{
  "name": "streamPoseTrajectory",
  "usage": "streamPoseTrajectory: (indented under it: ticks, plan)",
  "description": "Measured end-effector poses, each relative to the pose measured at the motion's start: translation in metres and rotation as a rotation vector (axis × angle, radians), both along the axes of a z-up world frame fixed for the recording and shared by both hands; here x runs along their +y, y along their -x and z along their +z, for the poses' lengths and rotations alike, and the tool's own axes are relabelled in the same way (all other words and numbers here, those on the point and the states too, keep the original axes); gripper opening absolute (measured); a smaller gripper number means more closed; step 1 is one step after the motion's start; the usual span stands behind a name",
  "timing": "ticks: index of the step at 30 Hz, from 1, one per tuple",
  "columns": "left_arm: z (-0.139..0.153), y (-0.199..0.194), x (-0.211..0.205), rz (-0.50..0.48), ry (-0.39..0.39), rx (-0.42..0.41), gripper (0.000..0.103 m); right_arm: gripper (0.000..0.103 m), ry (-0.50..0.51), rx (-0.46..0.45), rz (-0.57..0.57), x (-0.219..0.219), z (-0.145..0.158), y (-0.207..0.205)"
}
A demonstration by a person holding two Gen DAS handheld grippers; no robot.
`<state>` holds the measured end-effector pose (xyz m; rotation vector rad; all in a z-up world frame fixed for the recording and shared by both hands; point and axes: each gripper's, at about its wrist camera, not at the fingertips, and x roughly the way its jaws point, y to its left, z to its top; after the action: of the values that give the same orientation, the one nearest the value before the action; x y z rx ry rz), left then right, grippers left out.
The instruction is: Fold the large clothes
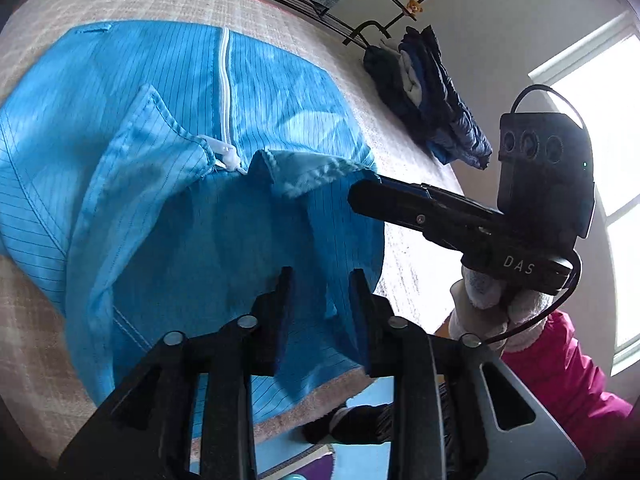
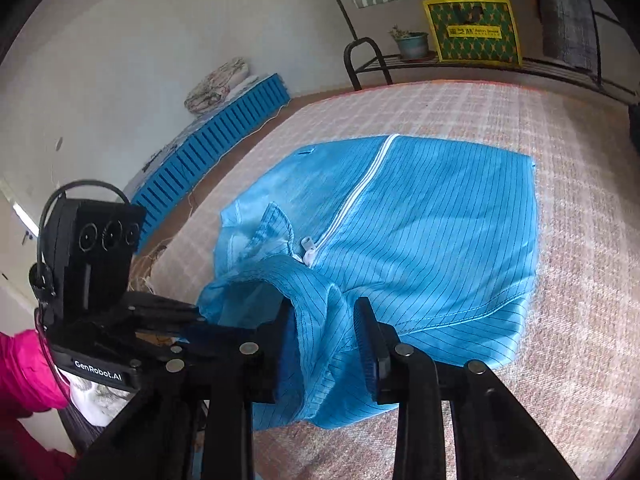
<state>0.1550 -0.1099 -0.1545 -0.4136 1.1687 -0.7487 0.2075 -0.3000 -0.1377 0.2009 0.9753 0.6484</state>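
Observation:
A blue pin-striped jacket [image 1: 160, 92] [image 2: 440, 220] with a white zipper [image 1: 225, 80] [image 2: 360, 184] lies spread on a plaid bedcover [image 1: 160, 0] [image 2: 560, 280]. Its near collar part is raised off the bed in folds. In the left wrist view my left gripper [image 1: 320, 284] stands open, with a loose fold of the jacket between its fingers. From the right wrist view it [image 2: 192, 312] sits at the raised cloth's left edge. My right gripper [image 2: 326, 312] has bunched cloth between its fingers. Seen side-on, it [image 1: 364, 188] is pinched on the raised collar edge.
A pile of dark clothes [image 1: 432, 92] lies at the bed's far right edge. Behind the bed, a metal rack [image 2: 360, 60] holds a yellow-green bag [image 2: 472, 28] and a plant pot [image 2: 412, 44]. A blue slatted crate [image 2: 208, 148] stands by the wall. A pink sleeve [image 1: 568, 364] is near.

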Motion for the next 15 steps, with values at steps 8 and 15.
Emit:
streamPoseTrajectory:
  ticks: [8, 15]
  plan:
    - [-0.012, -0.002, -0.015, 0.006, 0.027, 0.017, 0.0, 0.024, -0.038, 0.061, -0.009, -0.002, -0.011, -0.009]
    - [0.002, 0.017, -0.029, -0.03, -0.053, -0.115, 0.0, 0.036, 0.005, 0.043, 0.019, 0.022, -0.006, -0.018]
